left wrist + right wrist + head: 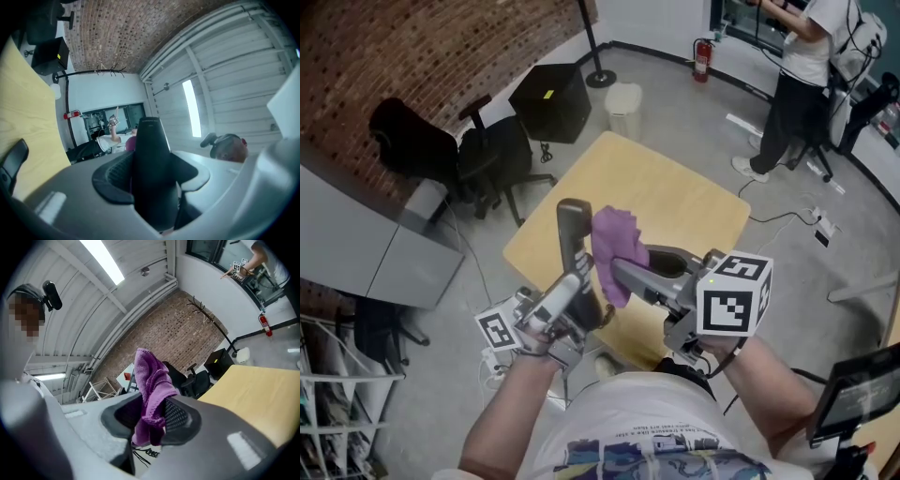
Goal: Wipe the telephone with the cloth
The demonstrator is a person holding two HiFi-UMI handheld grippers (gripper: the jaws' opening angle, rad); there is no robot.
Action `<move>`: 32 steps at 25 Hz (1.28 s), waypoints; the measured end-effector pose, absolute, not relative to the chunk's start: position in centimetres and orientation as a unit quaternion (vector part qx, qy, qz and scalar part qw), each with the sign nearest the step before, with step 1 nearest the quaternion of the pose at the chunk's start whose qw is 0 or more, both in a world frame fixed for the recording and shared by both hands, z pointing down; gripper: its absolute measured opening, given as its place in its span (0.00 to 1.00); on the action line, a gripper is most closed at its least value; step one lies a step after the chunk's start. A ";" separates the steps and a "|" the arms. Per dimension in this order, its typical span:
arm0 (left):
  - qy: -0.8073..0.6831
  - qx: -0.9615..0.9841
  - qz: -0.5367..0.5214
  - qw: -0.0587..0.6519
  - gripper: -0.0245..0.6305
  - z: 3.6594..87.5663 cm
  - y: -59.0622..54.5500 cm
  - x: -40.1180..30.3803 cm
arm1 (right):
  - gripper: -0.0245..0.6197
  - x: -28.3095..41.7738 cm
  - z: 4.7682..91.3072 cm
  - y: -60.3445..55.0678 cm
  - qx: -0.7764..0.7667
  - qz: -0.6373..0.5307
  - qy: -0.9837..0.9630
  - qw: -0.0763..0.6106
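A dark grey telephone handset (573, 242) stands upright in the air above the near part of the wooden table (675, 202), and my left gripper (577, 292) is shut on its lower end. In the left gripper view the handset (152, 164) rises between the jaws and fills the gap. My right gripper (623, 274) is shut on a purple cloth (617, 246), which bunches up right beside the handset and touches it. The cloth (150, 390) sticks up from between the jaws in the right gripper view.
Black office chairs (478, 155) and a black box (551, 101) stand left of the table, with a white bin (624, 108) behind it. A person (797, 75) stands at the far right. A fire extinguisher (702, 58) sits by the back wall.
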State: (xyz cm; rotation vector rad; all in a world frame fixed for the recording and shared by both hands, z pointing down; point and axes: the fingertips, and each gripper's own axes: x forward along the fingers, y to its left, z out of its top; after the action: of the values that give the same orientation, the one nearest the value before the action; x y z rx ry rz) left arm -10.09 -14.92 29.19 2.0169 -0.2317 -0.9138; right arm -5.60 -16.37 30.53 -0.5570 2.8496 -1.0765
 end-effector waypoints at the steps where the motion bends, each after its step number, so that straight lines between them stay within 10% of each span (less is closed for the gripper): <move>1: -0.095 0.811 -0.372 0.442 0.43 29.1 -15.0 -10.2 | 0.21 -5.9 30.6 -16.1 -0.176 -0.351 0.919 0.022; 32: -0.110 0.792 -0.396 0.452 0.43 29.9 -17.0 -11.2 | 0.21 -5.0 30.9 -13.7 -0.170 -0.290 0.941 -0.032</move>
State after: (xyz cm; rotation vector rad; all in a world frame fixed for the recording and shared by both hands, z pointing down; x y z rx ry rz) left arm -11.21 -16.99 29.91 1.9562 -0.2725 -0.9793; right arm -4.97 -13.73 30.94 -0.5463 3.0179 -0.9300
